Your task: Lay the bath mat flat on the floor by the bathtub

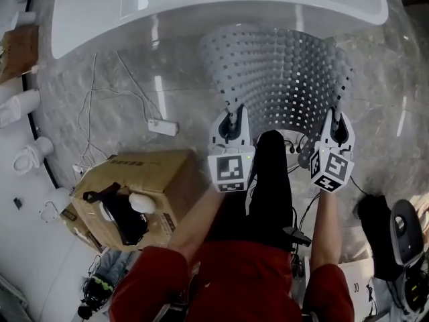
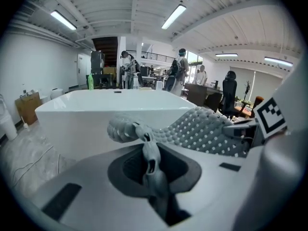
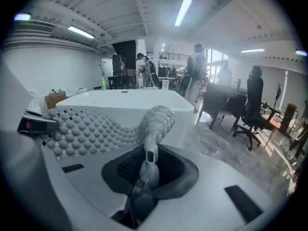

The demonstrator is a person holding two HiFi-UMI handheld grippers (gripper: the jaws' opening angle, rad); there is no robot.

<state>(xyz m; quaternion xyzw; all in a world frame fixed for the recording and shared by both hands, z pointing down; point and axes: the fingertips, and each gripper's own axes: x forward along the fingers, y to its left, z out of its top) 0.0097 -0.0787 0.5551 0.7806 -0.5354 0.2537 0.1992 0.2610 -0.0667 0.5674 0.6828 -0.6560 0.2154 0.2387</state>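
A grey bath mat [image 1: 281, 79] with a studded, perforated surface hangs between my two grippers, curving down toward the marble floor in front of the white bathtub [image 1: 201, 5]. My left gripper [image 1: 232, 121] is shut on the mat's near left corner [image 2: 147, 141]. My right gripper [image 1: 337, 121] is shut on the near right corner [image 3: 151, 150]. In both gripper views the mat edge is pinched between the jaws and the mat [image 2: 202, 129] bulges toward the other gripper. The tub's white wall [image 3: 130, 102] stands just beyond.
A cardboard box [image 1: 134, 193] with a black-handled item sits on the floor at my left. White cables and a power adapter [image 1: 163, 127] lie on the floor near the tub. Toilets [image 1: 30, 154] line the left edge. A black office chair [image 3: 250, 107] stands at the right.
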